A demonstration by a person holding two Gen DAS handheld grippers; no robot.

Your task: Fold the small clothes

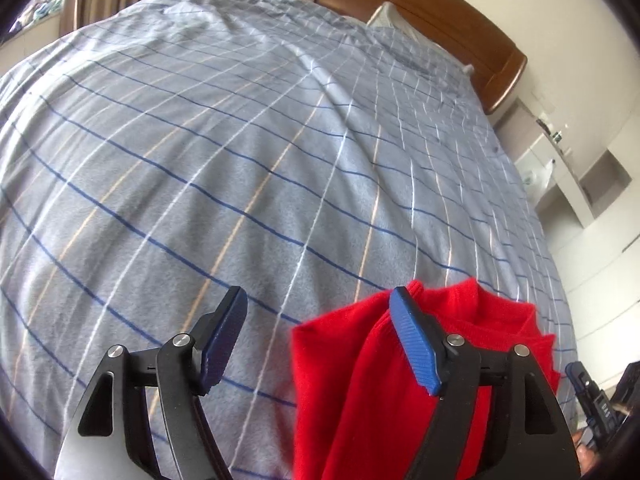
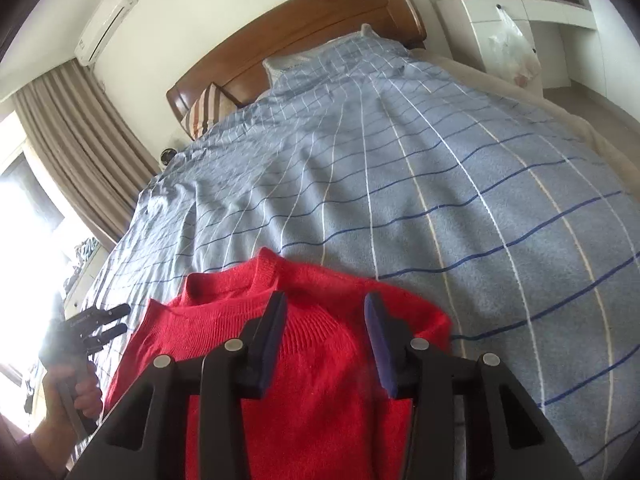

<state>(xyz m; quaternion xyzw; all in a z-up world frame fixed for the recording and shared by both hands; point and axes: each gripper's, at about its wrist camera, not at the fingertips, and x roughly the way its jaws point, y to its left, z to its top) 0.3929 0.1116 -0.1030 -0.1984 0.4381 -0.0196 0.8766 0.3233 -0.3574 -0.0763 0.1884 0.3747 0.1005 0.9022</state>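
Tongs left [image 1: 318, 340] and right [image 2: 326, 340] open, empty, above red sweater [image 2: 316, 360].

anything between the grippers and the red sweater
Nothing visible. The red sweater lies on the plaid blanket right under the right gripper, whose jaws stand open above it. The left gripper, also open, sits at the sweater's edge, with only bare blanket beside it.

Red knit sweater [image 2: 320, 344]; grey-blue bed cover [image 1: 240, 140] checked in navy, white, tan; brown headboard [image 2: 304, 20]; striped, seemingly orange-brown pillow [image 2: 208, 108].
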